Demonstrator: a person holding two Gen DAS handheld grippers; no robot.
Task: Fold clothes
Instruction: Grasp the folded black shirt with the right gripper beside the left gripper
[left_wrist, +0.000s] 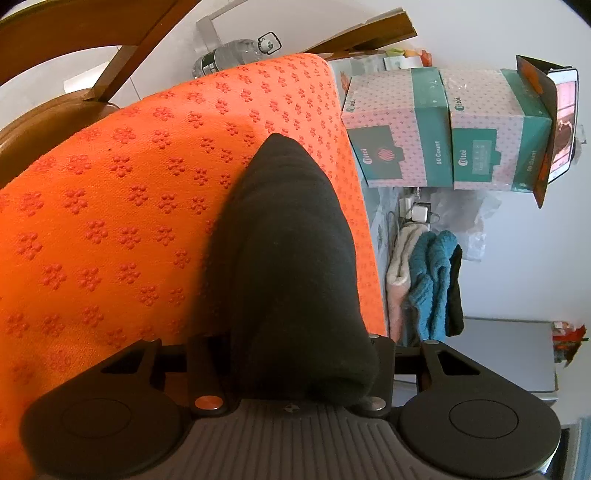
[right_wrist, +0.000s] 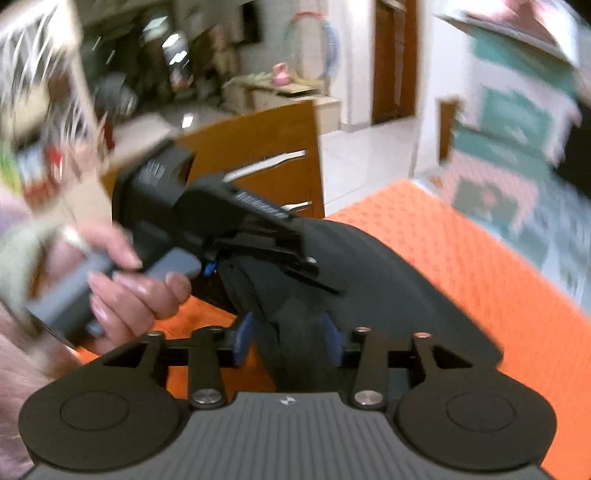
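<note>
The black garment (left_wrist: 291, 266) runs straight out ahead of the left tongs (left_wrist: 299, 365), long axis along their reach, on the orange dotted mat (left_wrist: 110, 206). Both tongs are clamped on it: the left at its near end, the right tongs (right_wrist: 291, 339) on a bunched fold. The mat's edge is close on the left tongs' right; open mat lies to their left.

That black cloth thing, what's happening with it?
A person is folding a black garment on an orange mat, using two hand-held grippers. The left gripper, held in the person's hand, is clamped on one part of the cloth. The right gripper pinches another part between its blue pads. Tissue boxes and other folded clothes sit off to the side.
</note>
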